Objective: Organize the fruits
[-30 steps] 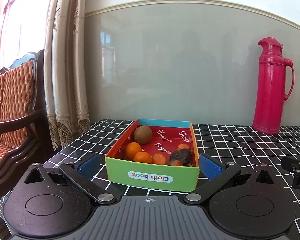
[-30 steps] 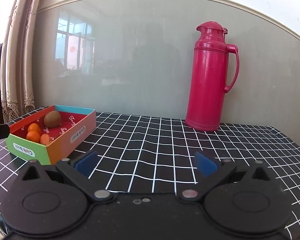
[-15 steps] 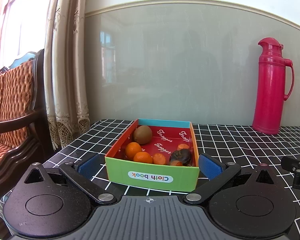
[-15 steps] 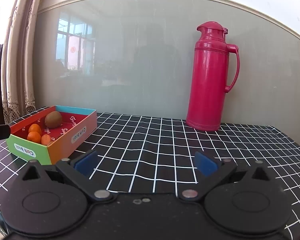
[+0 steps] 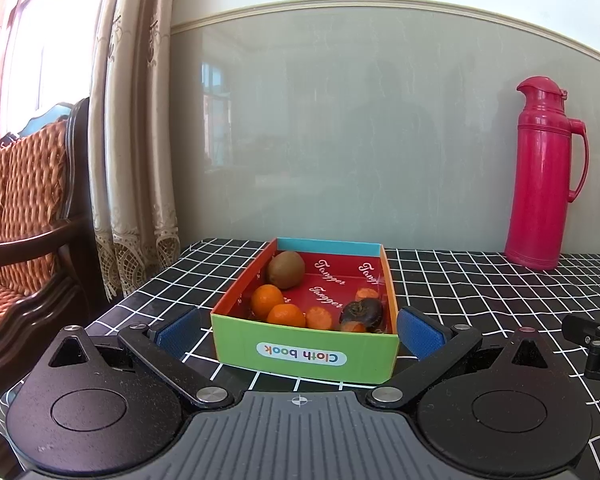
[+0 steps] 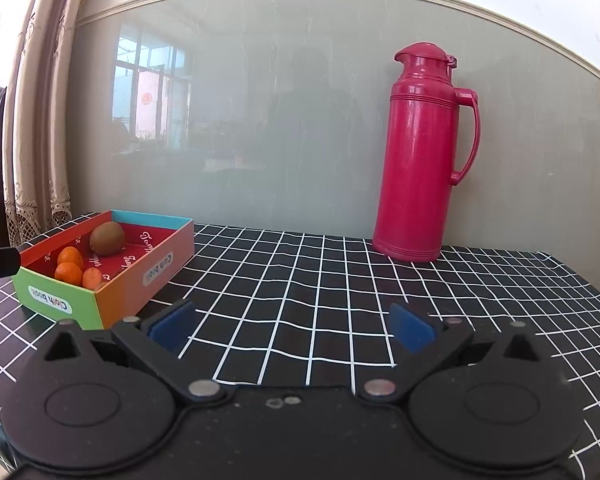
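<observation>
The left gripper point(image 5: 298, 330) is spread wide and grasps nothing; its blue pads point(image 5: 179, 330) sit at either side of the box's near end, low in the frame's centre, and whether they touch the box cannot be told. The box point(image 5: 306, 356) has a green near wall labelled "Cloth book", a red floor and a blue far wall. Inside it, a kiwi point(image 5: 286, 269) lies at the far left corner. Nearer, along the left wall, are two oranges point(image 5: 267, 301), then a carrot piece point(image 5: 320, 317) and a dark fruit point(image 5: 361, 312) toward the right wall. The box rests on a black checked cloth point(image 5: 460, 292). At the frame's right edge a black part of the other gripper shows.

The right gripper point(image 6: 292, 326) is also released, pads apart over bare cloth at lower centre. In its view the box stands at middle left, well apart from the pads. A red flask point(image 6: 418, 160) stands upright at centre right, against the grey wall panel point(image 6: 260, 100). A curtain point(image 5: 132, 140) hangs at the left of the left wrist view, with a chair point(image 5: 24, 208) beside it at the left edge.
</observation>
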Tool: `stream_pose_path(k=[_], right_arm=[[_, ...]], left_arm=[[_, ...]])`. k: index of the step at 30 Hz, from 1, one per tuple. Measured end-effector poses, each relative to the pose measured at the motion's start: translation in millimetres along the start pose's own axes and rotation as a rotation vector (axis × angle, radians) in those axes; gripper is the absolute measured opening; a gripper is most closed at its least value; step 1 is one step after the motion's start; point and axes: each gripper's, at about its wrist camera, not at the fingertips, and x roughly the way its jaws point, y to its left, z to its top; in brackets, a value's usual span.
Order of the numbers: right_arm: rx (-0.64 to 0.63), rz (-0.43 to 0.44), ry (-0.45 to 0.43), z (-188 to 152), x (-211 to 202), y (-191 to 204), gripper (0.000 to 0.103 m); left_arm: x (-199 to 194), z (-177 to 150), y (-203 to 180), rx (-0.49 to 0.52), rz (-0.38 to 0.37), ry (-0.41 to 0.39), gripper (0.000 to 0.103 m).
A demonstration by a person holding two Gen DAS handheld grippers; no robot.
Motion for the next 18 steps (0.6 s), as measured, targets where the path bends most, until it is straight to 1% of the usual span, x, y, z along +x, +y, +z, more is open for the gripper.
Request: stream_pose_path(k=[12,18], right_arm=[[0.003,-0.004,0.0,-0.1,0.3,1.0,0.103],[0.005,-0.004,0.001,-0.1,0.1,1.0,0.103]], left_arm=[[-0.9,-0.5,1.1,-0.007,-0.002,-0.008,0.103],[-2.2,-1.0,0.9,-0.006,-0.024,-0.014,0.103]])
